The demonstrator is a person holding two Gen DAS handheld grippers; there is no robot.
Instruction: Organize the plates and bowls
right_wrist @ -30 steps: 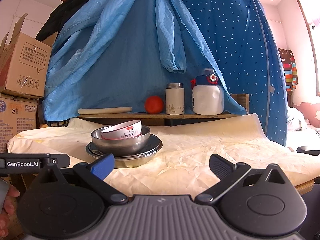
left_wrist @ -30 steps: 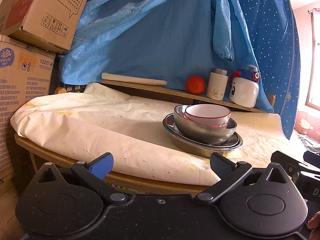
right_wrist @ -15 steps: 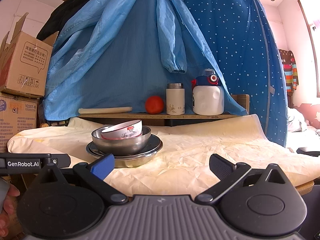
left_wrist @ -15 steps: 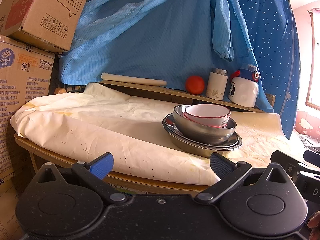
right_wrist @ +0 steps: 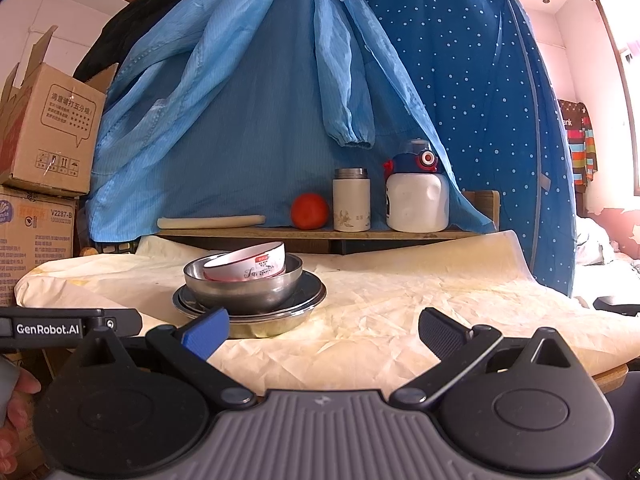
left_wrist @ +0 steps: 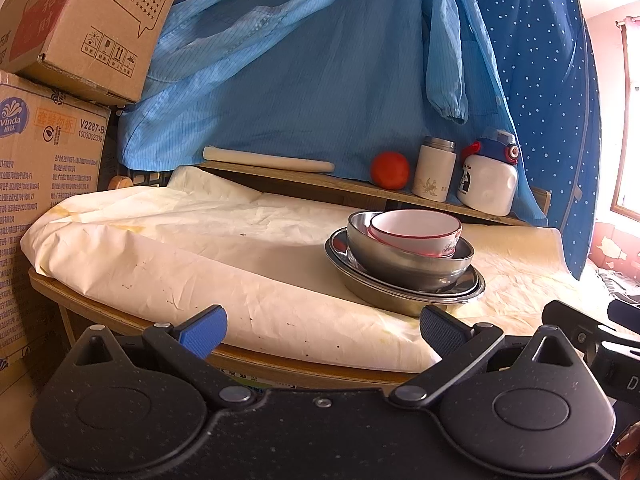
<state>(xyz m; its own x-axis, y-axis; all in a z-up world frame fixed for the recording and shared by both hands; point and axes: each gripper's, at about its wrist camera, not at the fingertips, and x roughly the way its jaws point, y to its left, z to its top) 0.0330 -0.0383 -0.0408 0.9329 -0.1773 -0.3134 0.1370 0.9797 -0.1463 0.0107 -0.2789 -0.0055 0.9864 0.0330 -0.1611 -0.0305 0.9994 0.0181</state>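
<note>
Your left gripper is spread wide, holding nothing; its rim hides the steel plates' near edge. On them the steel bowl holds the tilted white bowl, mouth tipped leftward. Your right gripper likewise gapes, free of anything.

2 low wrist views, table edge, shared dish stack

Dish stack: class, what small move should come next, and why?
Probably ease the right tool forward to the white bowl. It sits tilted on top, inside the steel bowl on the plates, and both tools are open, empty and short of the stack.
</note>
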